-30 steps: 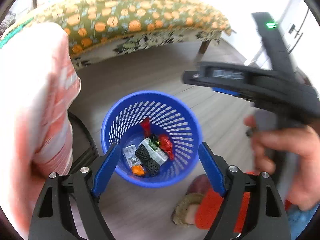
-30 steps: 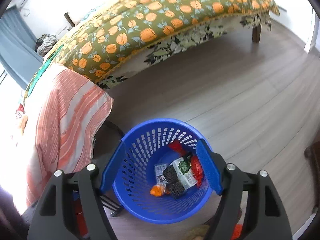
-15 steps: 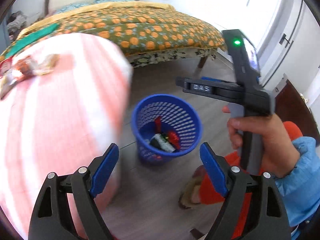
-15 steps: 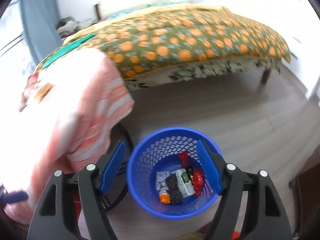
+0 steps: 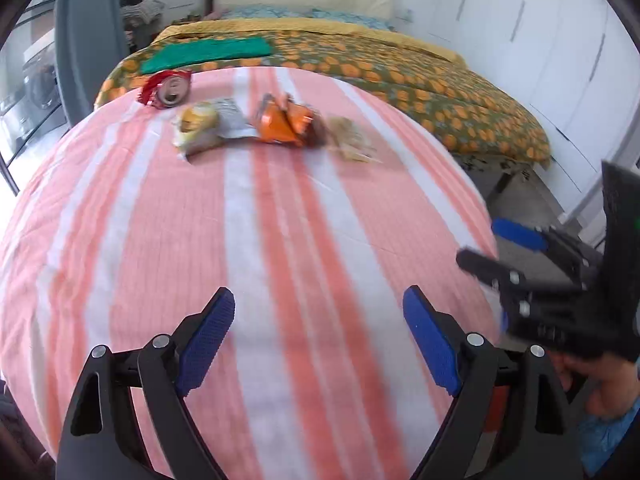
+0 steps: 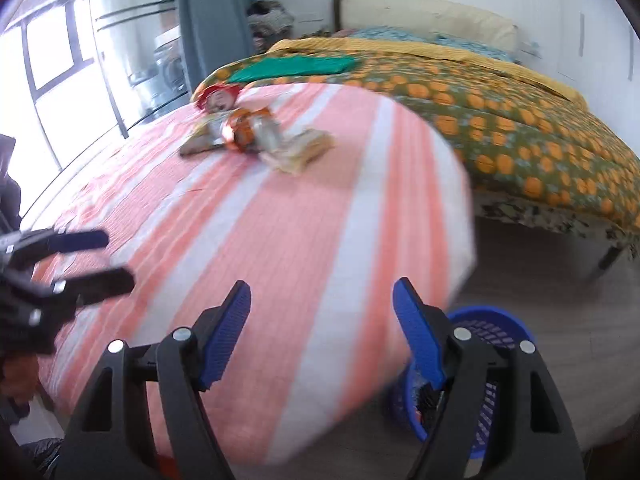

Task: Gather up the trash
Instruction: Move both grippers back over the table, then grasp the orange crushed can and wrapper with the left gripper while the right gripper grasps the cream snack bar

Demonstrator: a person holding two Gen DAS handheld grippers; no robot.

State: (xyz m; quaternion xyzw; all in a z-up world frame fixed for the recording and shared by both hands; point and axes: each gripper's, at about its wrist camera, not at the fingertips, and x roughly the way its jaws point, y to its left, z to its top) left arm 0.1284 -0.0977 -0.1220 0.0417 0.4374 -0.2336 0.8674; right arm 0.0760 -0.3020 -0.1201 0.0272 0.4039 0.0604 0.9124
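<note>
Trash lies at the far side of a table with a pink-and-white striped cloth [image 5: 280, 264]: a crushed red can [image 5: 168, 88], a yellow-and-silver wrapper [image 5: 208, 124], an orange packet [image 5: 286, 122] and a tan wrapper [image 5: 352, 142]. The pile also shows in the right wrist view [image 6: 256, 136]. My left gripper [image 5: 318, 336] is open and empty above the table's near part. My right gripper [image 6: 322, 328] is open and empty over the table's right edge. The blue basket [image 6: 496, 360] with trash inside stands on the floor, low right, partly hidden by my right fingers.
A bed with an orange-patterned cover [image 5: 420, 80] stands beyond the table, with a green cloth [image 5: 208, 52] on it. White wardrobe doors [image 5: 560, 60] are at the right. A window and a grey curtain [image 6: 212, 20] are at the left. Wooden floor [image 6: 540, 264] lies between bed and basket.
Both grippers have swung up from over the blue basket to above the striped table. The trash pile has come into view. Both stay open and empty.
</note>
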